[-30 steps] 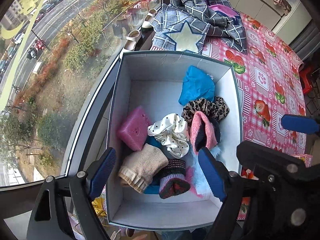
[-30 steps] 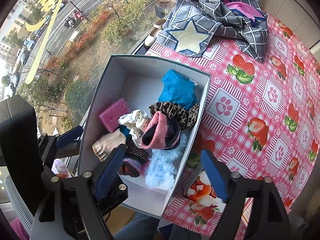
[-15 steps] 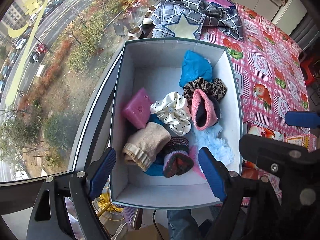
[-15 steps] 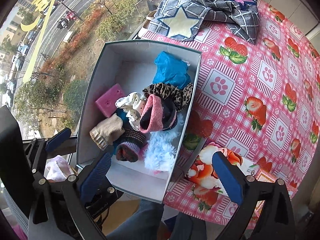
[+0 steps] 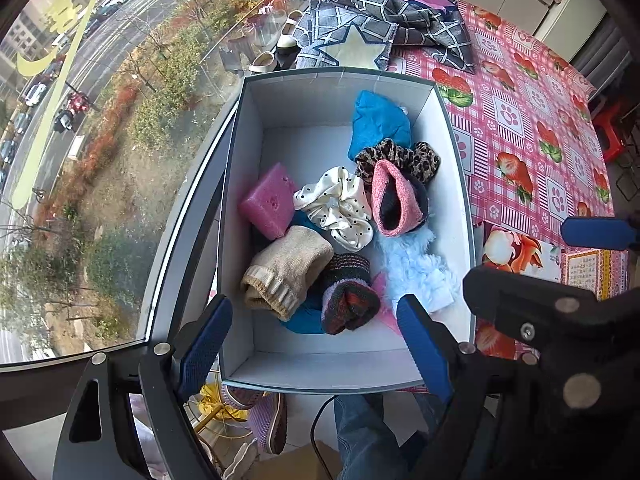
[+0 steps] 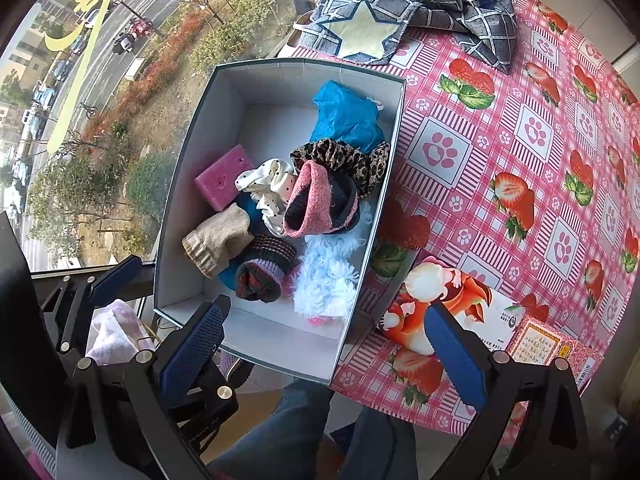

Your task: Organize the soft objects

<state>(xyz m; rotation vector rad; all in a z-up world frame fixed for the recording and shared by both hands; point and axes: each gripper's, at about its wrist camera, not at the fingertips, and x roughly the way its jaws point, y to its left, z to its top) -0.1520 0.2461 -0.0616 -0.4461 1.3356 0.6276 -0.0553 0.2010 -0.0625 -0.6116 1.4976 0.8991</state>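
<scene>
A white box (image 5: 304,356) (image 6: 192,184) stands at the table's edge by the window. It holds several soft things: a pink sponge (image 5: 269,205), a beige sock (image 5: 286,270), a striped sock (image 5: 348,294), a polka-dot scrunchie (image 5: 340,206), a pink sock (image 5: 394,204), a leopard scrunchie (image 5: 404,158), a blue cloth (image 5: 378,122) and pale blue fluff (image 5: 420,268). My left gripper (image 5: 316,344) is open and empty above the box's near end. My right gripper (image 6: 328,352) is open and empty, above the box's near right corner.
A plaid cloth with a star patch (image 5: 384,36) lies on the strawberry tablecloth (image 6: 520,140) beyond the box. A printed card (image 6: 448,308) lies right of the box. A window (image 5: 100,120) runs along the left. The person's legs (image 5: 360,432) are below.
Both grippers have pulled back and up from the box, so more of the box and table shows. Both stay open and empty. The contents have not moved.
</scene>
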